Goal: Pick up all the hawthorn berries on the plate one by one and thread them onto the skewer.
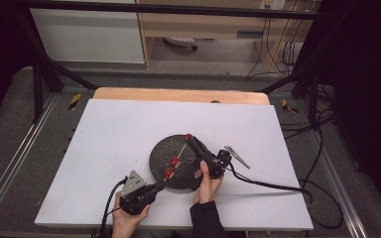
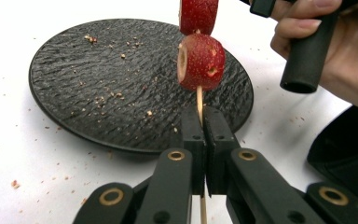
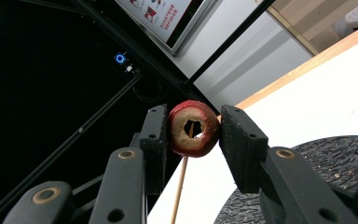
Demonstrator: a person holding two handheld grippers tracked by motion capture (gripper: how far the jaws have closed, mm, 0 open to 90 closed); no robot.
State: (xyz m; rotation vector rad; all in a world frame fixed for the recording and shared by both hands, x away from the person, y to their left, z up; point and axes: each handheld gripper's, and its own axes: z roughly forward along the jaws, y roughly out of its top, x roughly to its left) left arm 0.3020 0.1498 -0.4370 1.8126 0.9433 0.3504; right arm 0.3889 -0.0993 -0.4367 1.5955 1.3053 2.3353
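A thin wooden skewer [image 1: 180, 153] lay slanted above the black plate [image 1: 161, 148], carrying red fruit pieces [image 1: 175, 162] with pitted, speckled skin and pale hollow cores; in the left gripper view the nearest piece [image 2: 200, 61] sat on the stick just beyond the claw tips, with another above it. The left claw [image 1: 161, 184] was pinched tight on the bare lower end of the skewer, at the plate's near rim. The right claw [image 1: 188, 137] was clamped on a cored red ring [image 3: 193, 128] at the skewer's far end, over the plate's far rim, the stick visible through the ring's hole. The plate was round, dark and rough-textured, dusted with brown crumbs, and stood near the middle of the white table [image 1: 119, 129]. Bare table spread wide to the plate's left and beyond it; to its right lay a small metal clip [image 1: 237, 155] and a trailing black cable [image 1: 268, 184]. Beyond the plate ran the table's wooden edge [image 1: 178, 94], then black frame bars [image 1: 168, 8] and grey floor.
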